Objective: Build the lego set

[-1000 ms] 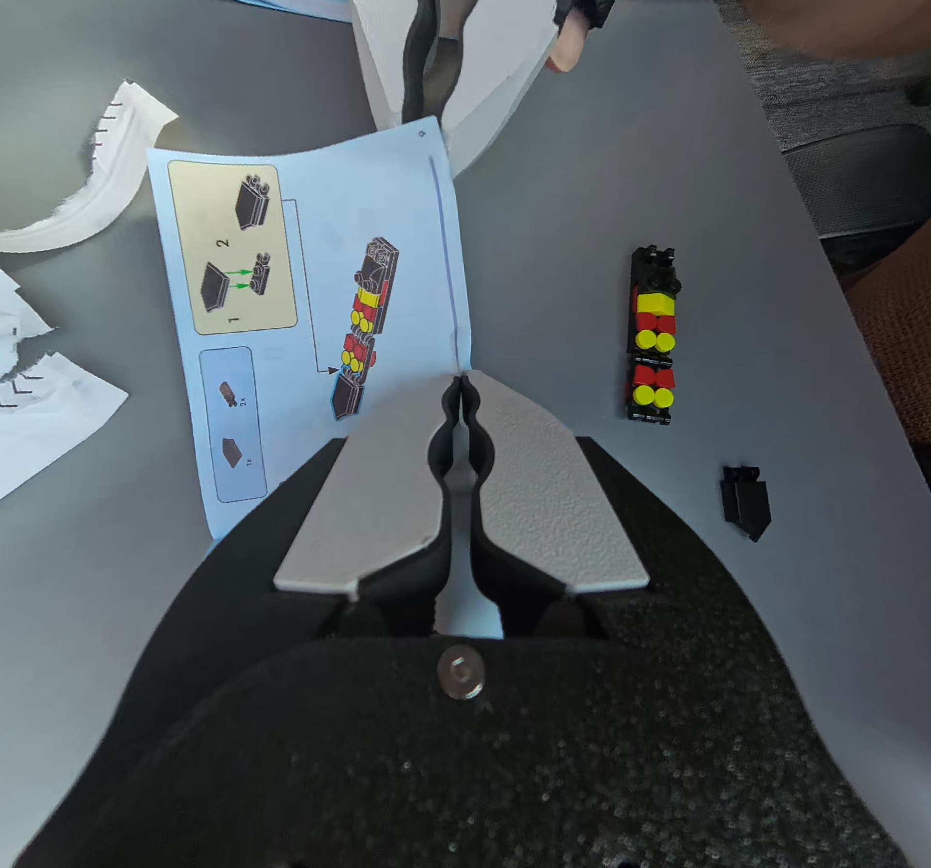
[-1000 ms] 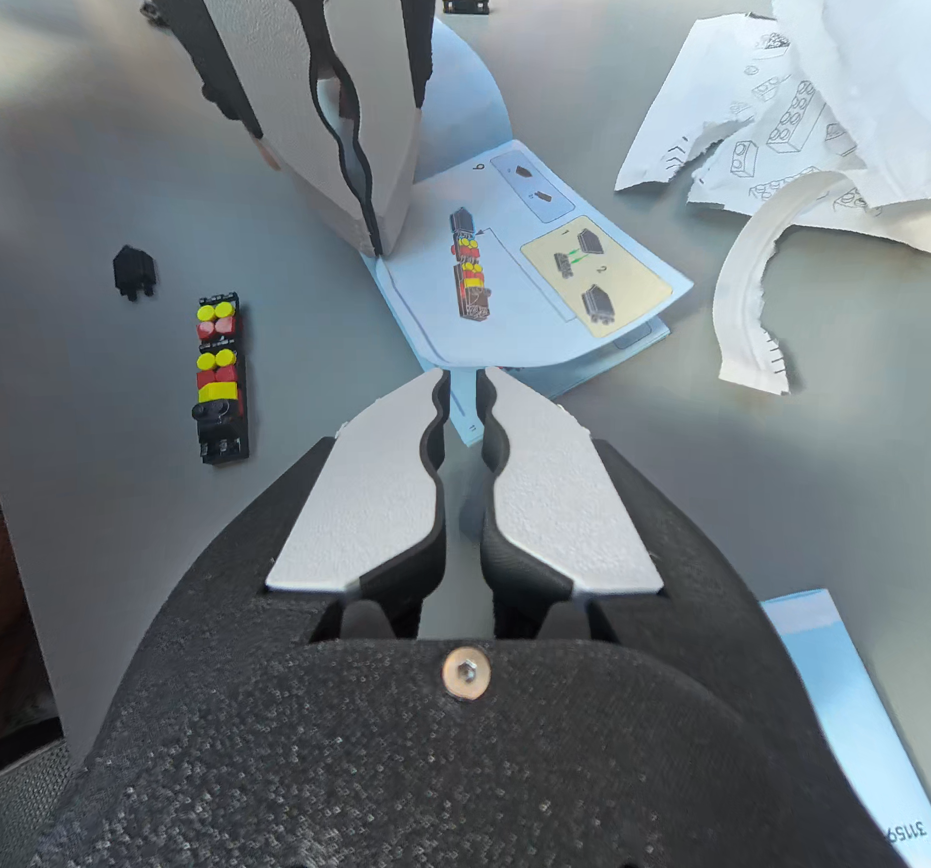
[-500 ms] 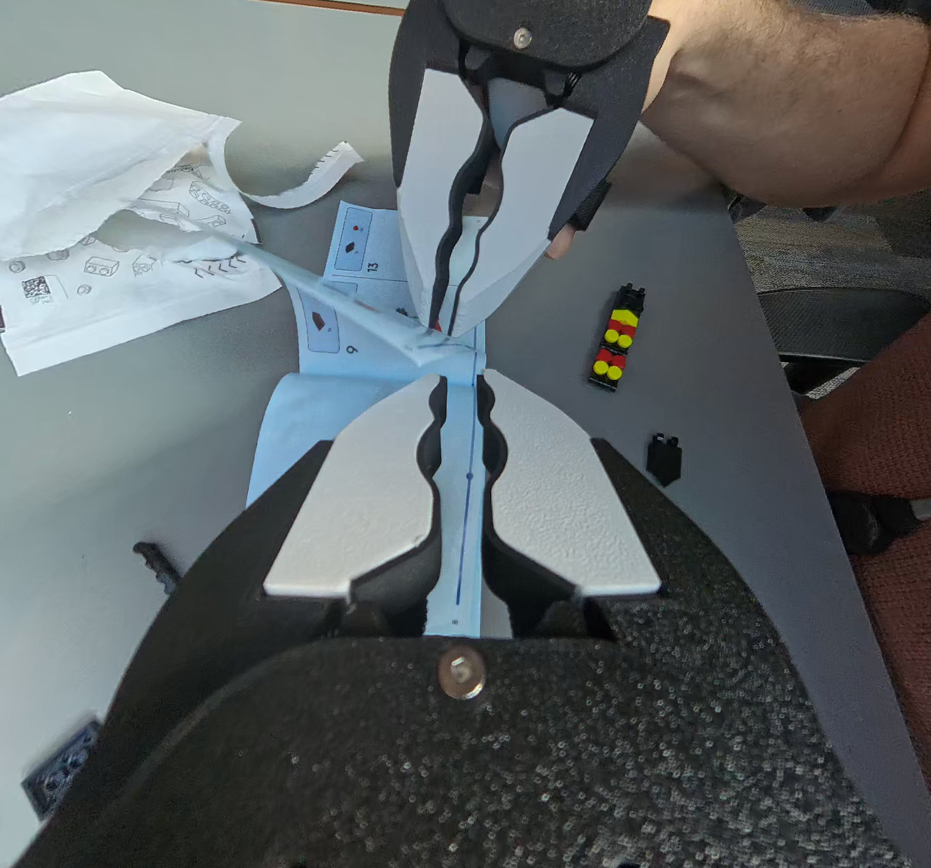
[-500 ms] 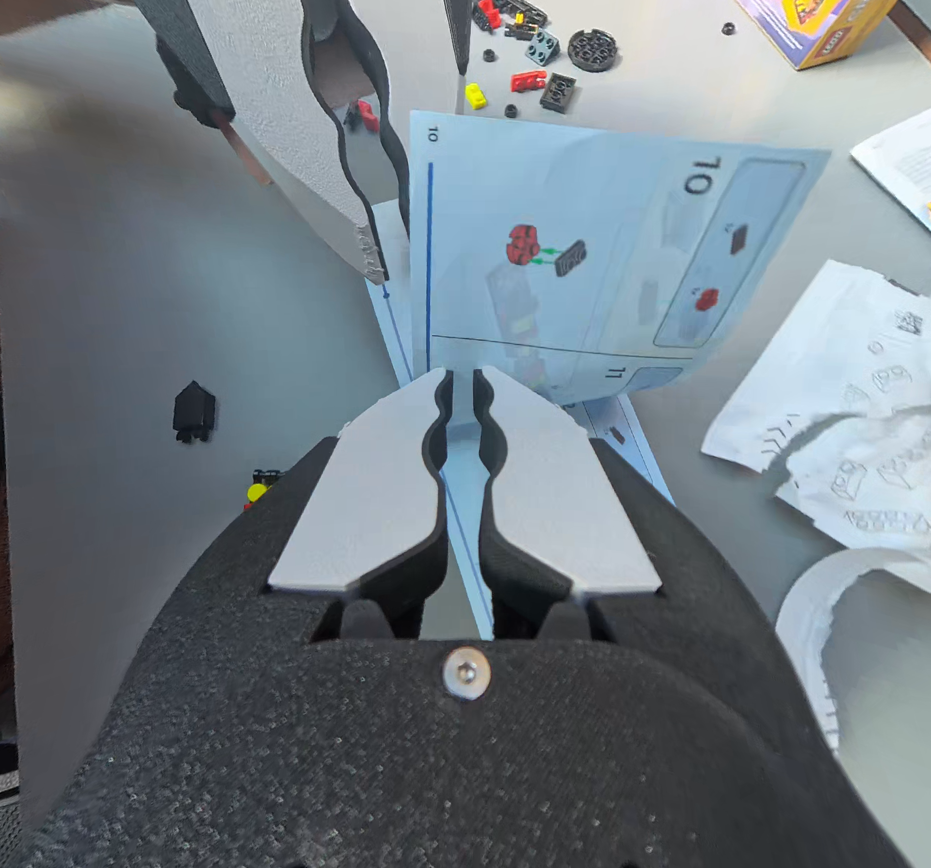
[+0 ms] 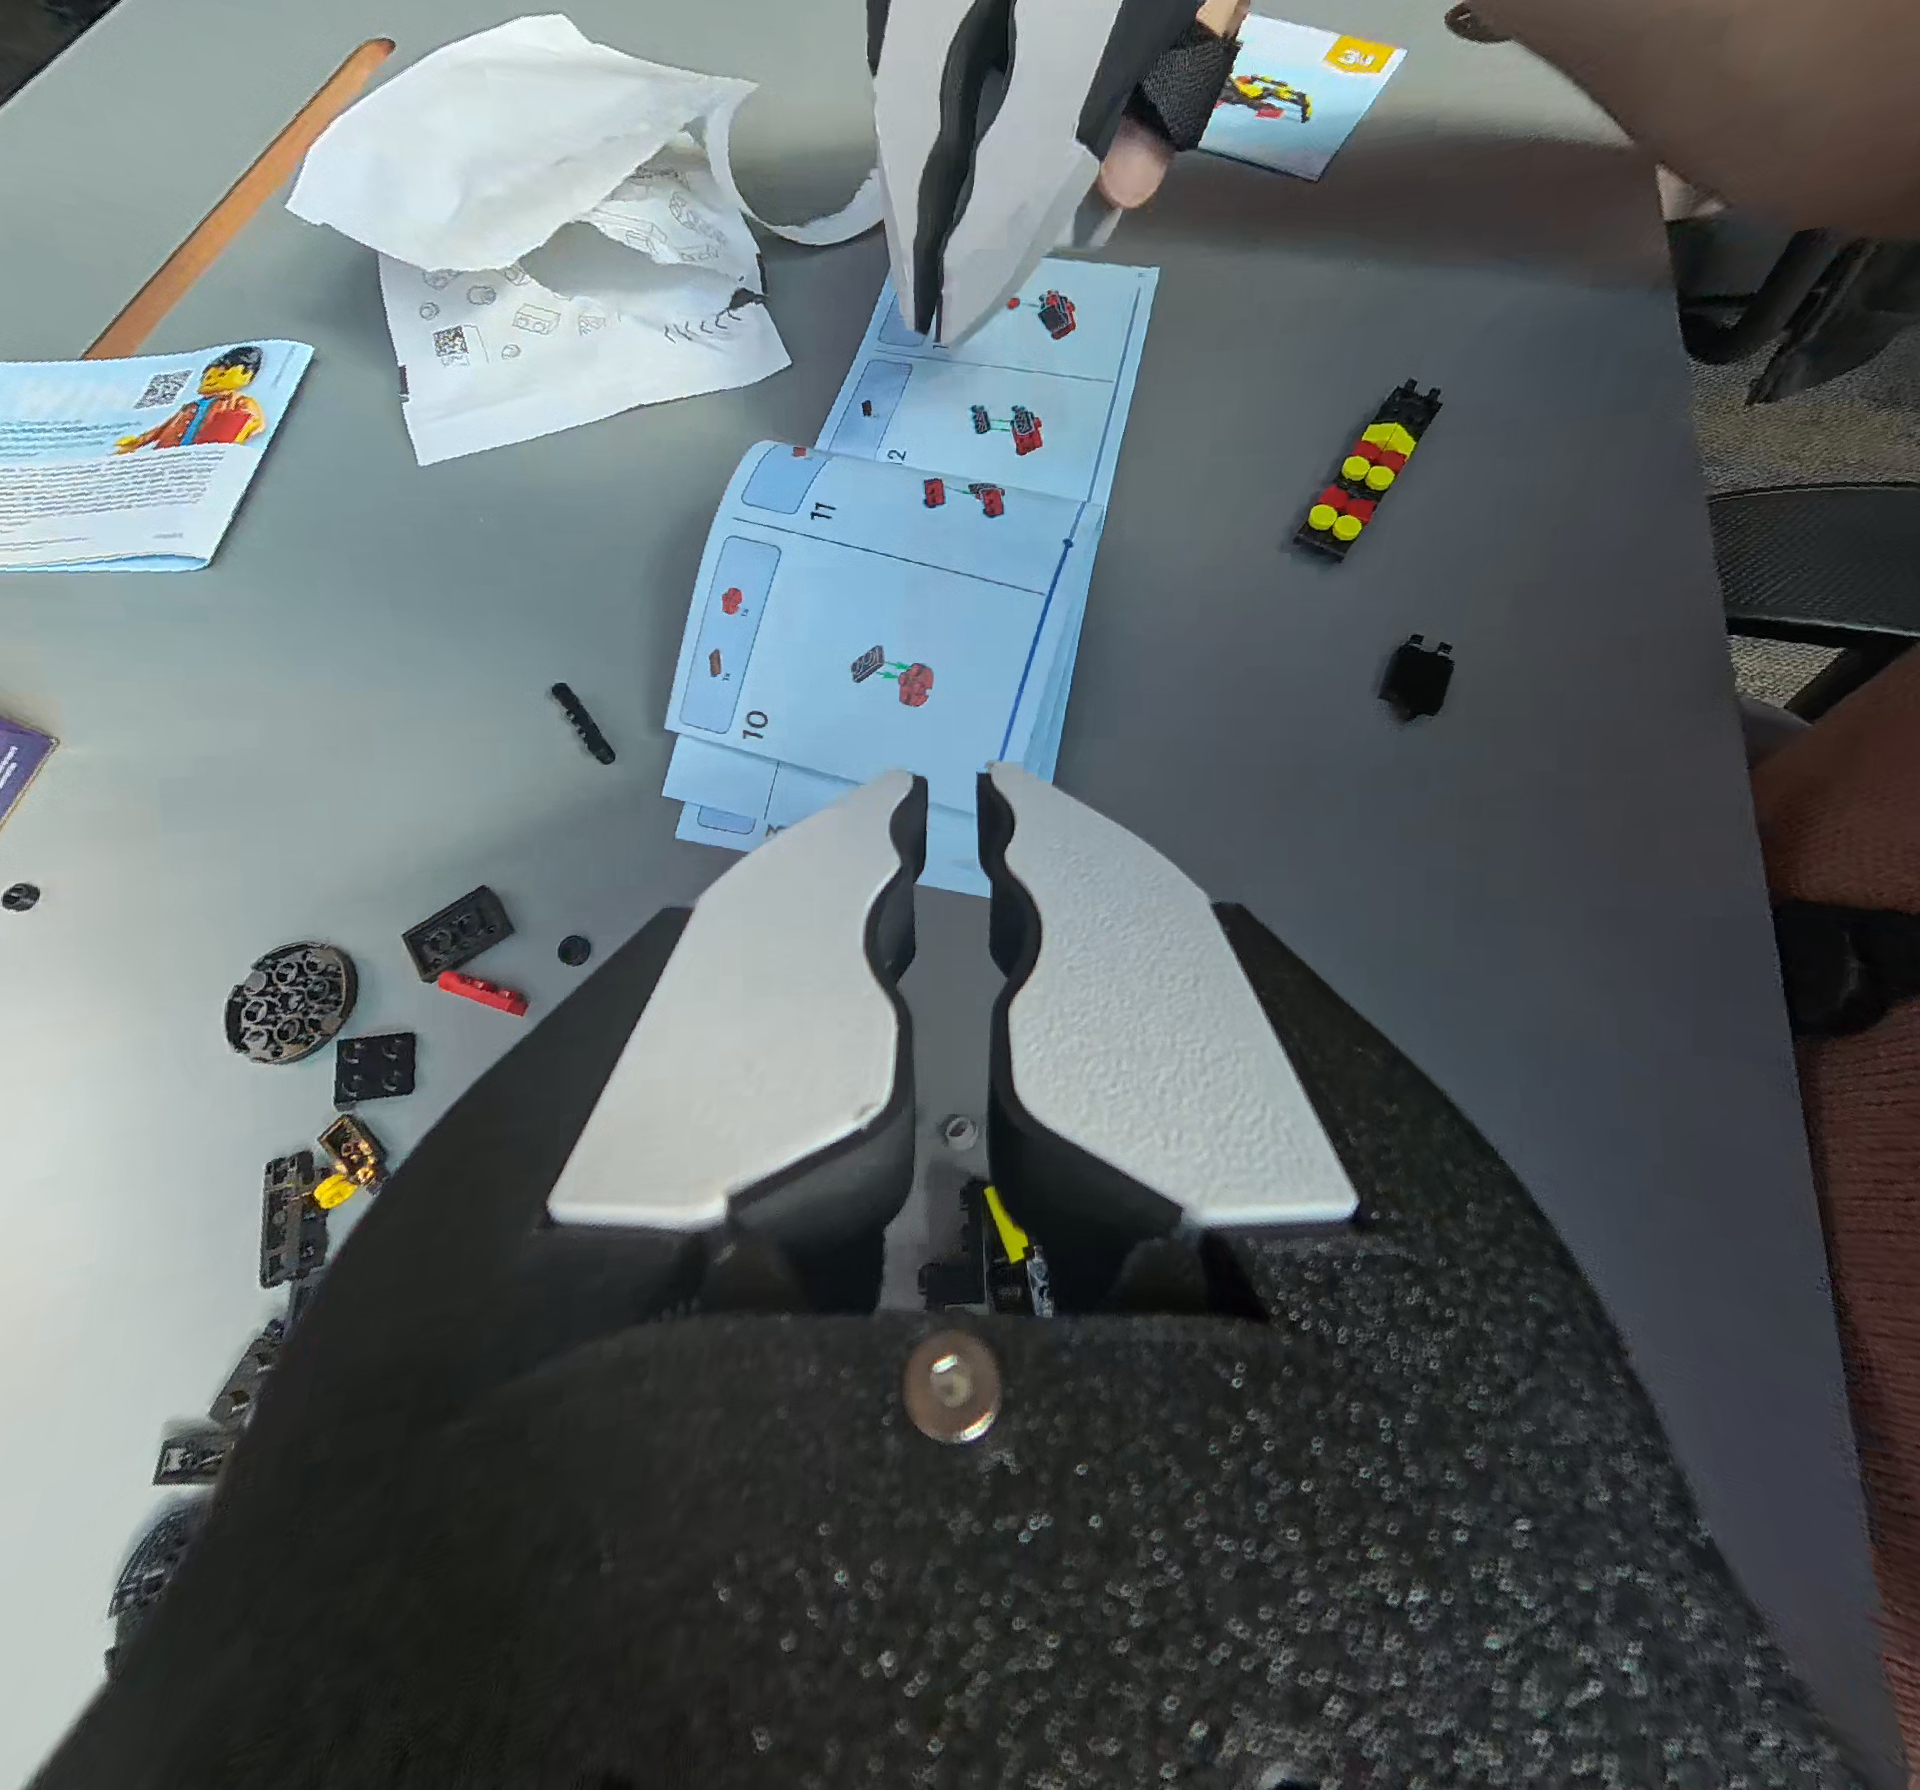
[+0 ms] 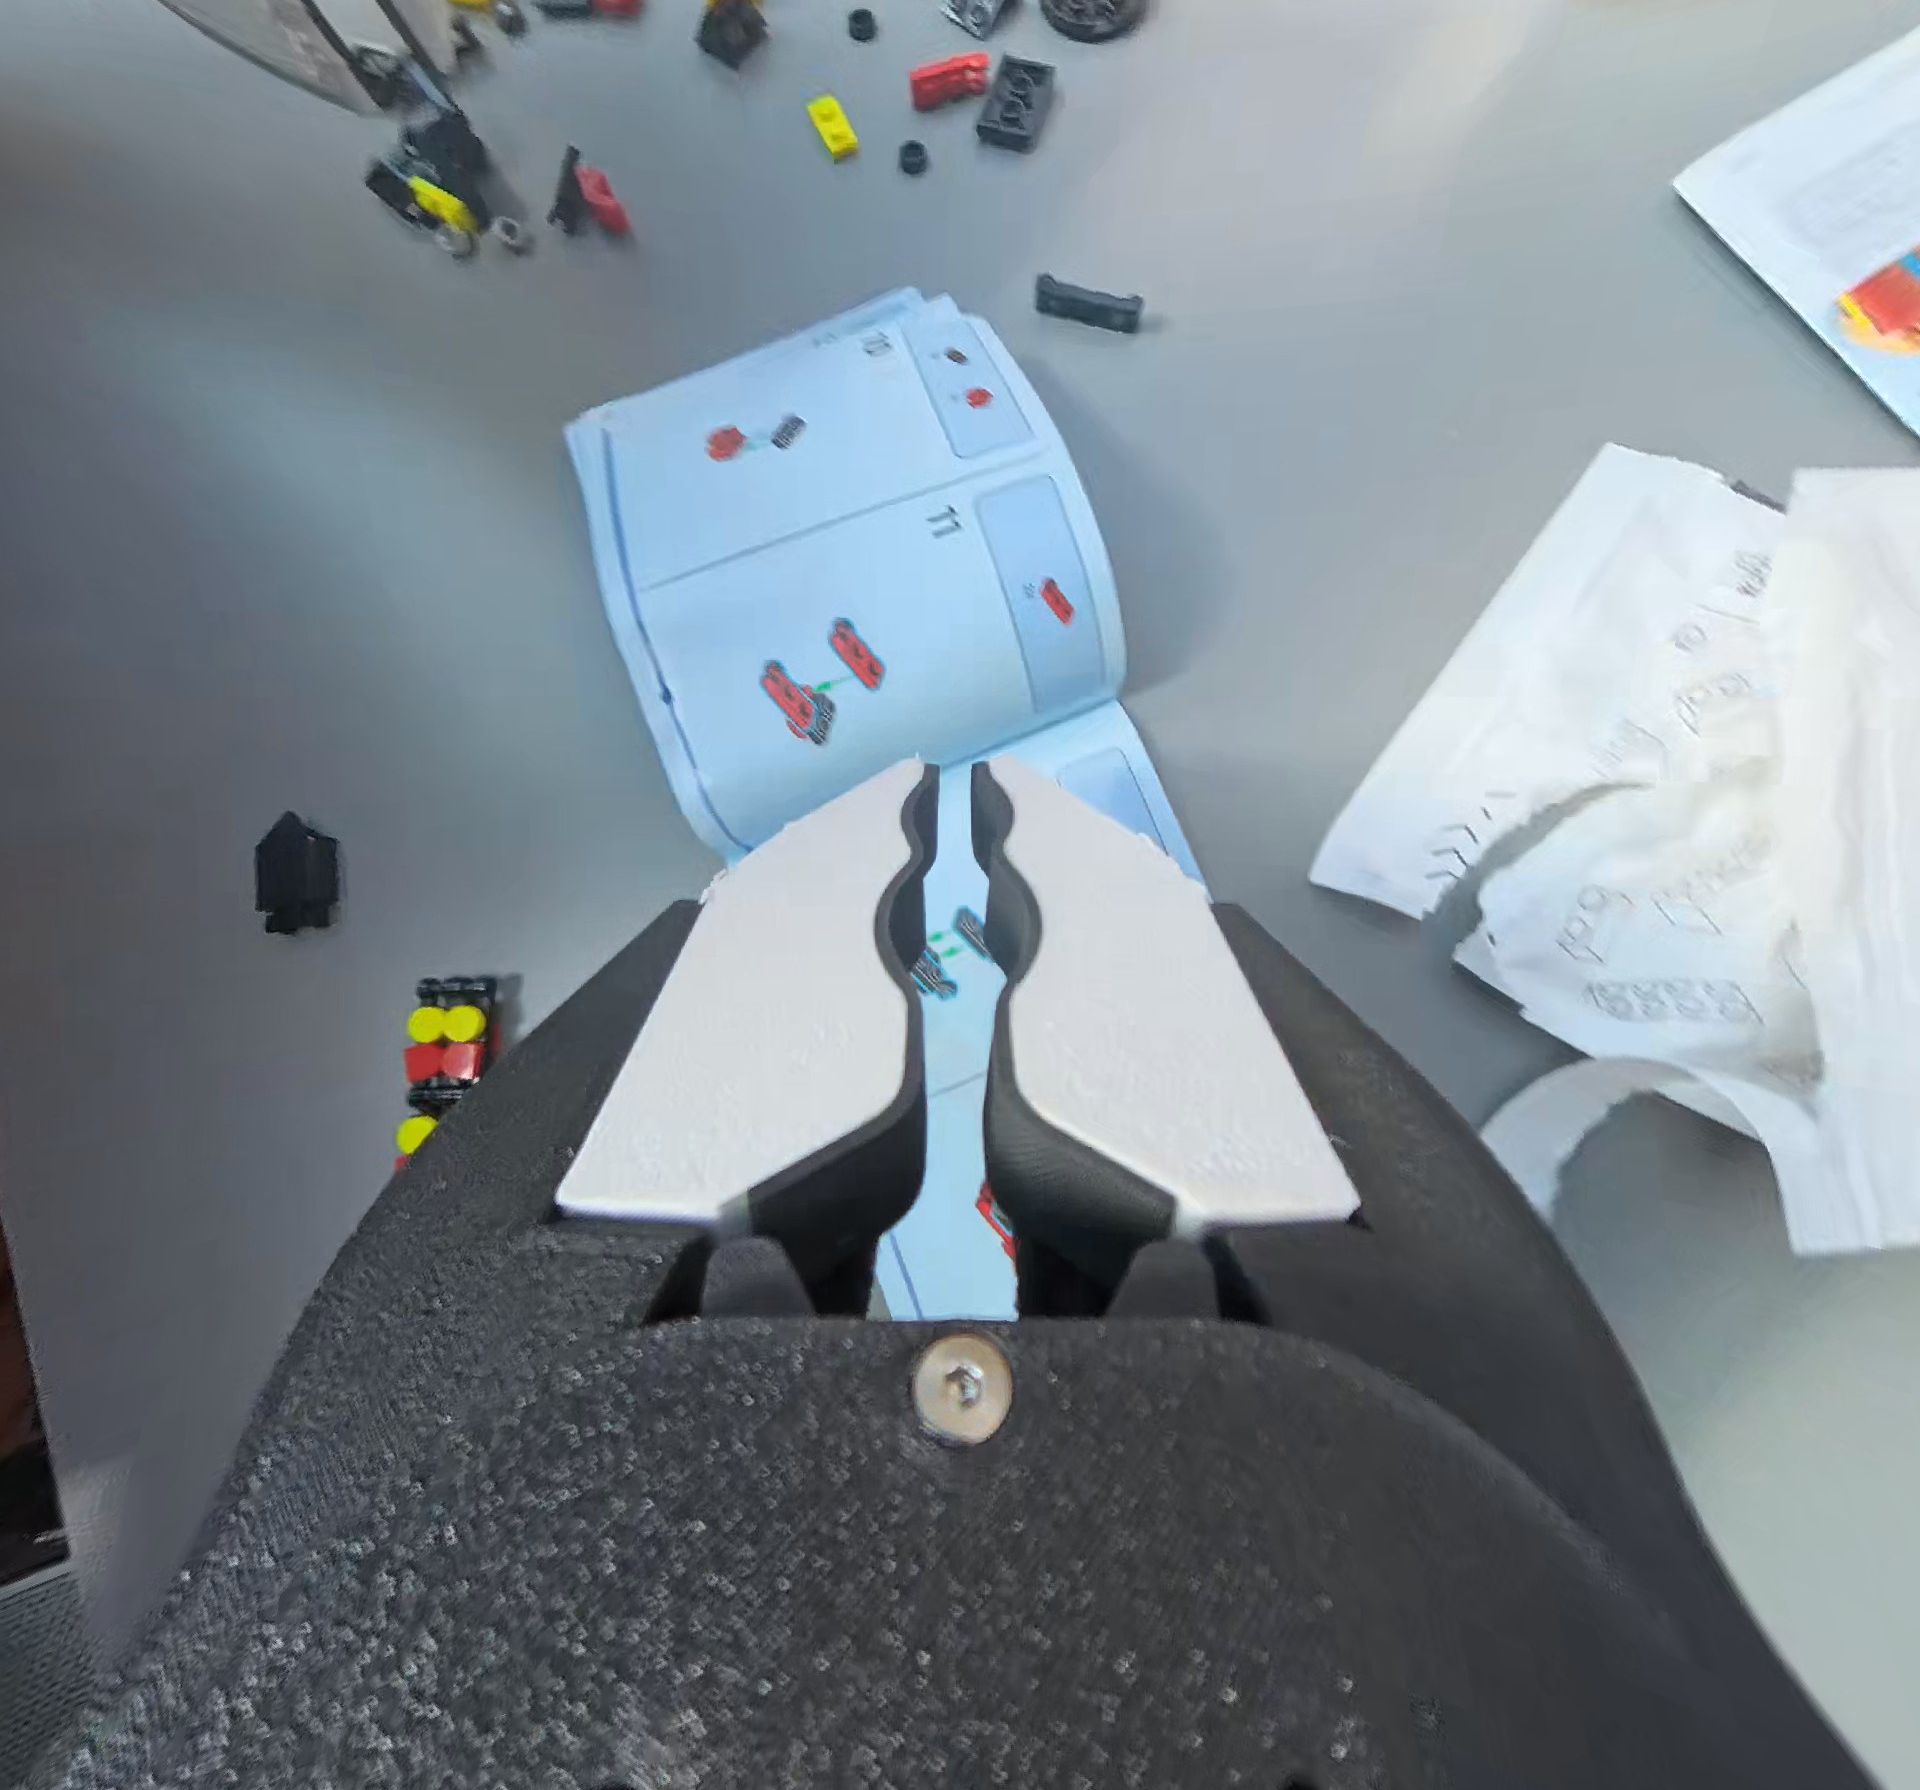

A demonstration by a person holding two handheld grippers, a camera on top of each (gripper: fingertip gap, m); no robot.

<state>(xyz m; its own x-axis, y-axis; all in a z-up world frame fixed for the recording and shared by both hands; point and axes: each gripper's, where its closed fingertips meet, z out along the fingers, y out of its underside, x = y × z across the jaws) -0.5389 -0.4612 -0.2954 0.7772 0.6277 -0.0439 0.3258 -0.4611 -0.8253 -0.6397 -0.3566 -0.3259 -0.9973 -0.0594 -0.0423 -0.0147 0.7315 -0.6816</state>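
Two grippers, one open booklet, one built brick strip, two leaflets (loose bricks too many to count).

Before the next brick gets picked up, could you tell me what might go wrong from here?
1. The light-blue paper instruction booklet bulges at its fold; the page may flip if the right gripper lifts off it.
2. The long black plate with red and yellow studs and the small black wedge brick lie near the grey table's edge; a nudge could drop them.

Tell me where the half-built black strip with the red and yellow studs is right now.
In the left wrist view the half-built strip lies on the grey table, right of the open instruction booklet, with a loose black piece nearer the camera.
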